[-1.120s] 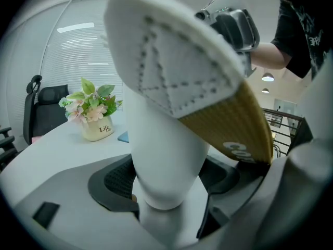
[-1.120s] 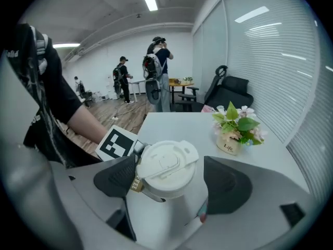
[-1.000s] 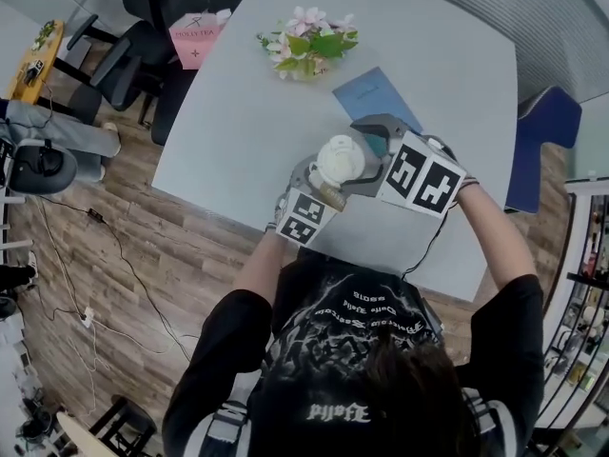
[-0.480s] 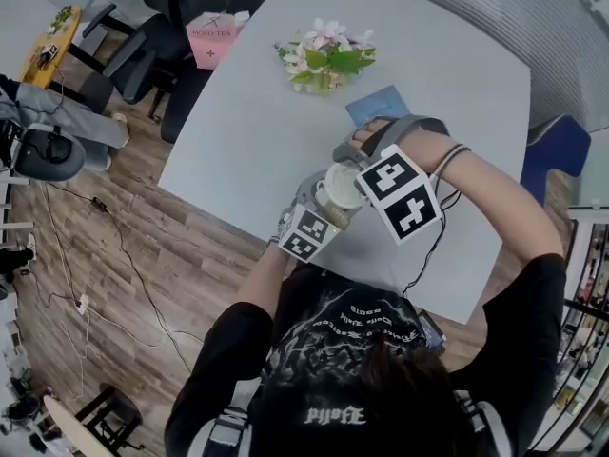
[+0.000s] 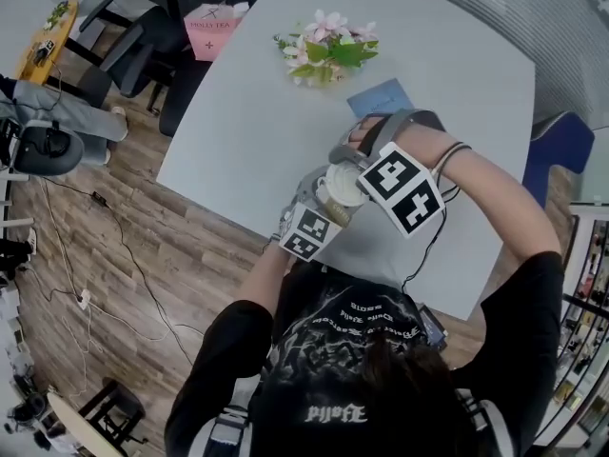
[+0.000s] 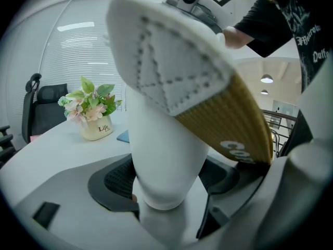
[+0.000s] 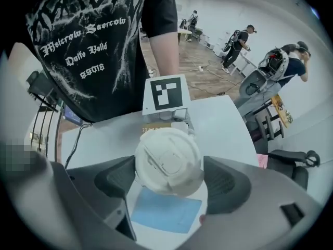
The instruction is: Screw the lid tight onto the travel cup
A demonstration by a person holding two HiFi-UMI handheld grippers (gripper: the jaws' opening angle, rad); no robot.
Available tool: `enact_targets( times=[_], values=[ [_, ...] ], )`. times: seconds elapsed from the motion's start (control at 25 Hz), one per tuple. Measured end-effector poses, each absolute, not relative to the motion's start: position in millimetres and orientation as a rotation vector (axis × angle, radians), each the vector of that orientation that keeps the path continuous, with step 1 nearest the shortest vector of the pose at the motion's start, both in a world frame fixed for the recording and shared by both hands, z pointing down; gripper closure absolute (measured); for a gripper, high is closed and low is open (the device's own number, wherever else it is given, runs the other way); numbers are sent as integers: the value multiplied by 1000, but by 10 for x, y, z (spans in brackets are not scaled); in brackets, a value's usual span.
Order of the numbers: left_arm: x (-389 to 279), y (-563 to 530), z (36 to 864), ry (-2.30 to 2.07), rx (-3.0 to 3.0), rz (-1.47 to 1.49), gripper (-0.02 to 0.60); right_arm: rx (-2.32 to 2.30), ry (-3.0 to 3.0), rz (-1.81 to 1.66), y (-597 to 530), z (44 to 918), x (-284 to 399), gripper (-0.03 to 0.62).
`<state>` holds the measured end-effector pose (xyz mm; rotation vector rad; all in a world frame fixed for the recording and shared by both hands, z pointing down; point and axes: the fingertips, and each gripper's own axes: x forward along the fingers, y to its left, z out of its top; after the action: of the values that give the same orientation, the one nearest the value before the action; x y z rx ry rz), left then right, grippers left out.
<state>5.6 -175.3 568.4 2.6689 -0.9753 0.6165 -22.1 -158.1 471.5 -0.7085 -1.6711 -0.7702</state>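
Observation:
The white travel cup [image 5: 335,196] stands tilted above the table's near edge, with its white lid [image 5: 343,181] on top. My left gripper [image 5: 322,201] is shut on the cup's lower body [image 6: 166,155], below a tan and white sleeve [image 6: 229,124]. My right gripper [image 5: 348,173] points down over the lid [image 7: 167,160], which sits between its two pads. These jaws [image 7: 169,180] have just been closing and stand open, with the pads right at the lid's rim.
The grey table [image 5: 257,112] carries a flower pot [image 5: 324,55] and a blue booklet [image 5: 381,96] beyond the cup. A pink bag [image 5: 211,31] and dark chairs [image 5: 124,65] stand at the far left, a blue chair [image 5: 552,146] at the right. People stand far off [image 7: 237,43].
My right gripper has swung from the cup's right side to above the lid, rolling as it went, and has sunk slightly. The left gripper and cup stay put.

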Motion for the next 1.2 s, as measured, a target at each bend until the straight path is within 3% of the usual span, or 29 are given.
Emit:
enact_targets(
  times=[1.2],
  values=[
    [63,-1747,5680,-1057,2657,605,192,130,-2105,-47,-1658,4668,-274,180]
  ],
)
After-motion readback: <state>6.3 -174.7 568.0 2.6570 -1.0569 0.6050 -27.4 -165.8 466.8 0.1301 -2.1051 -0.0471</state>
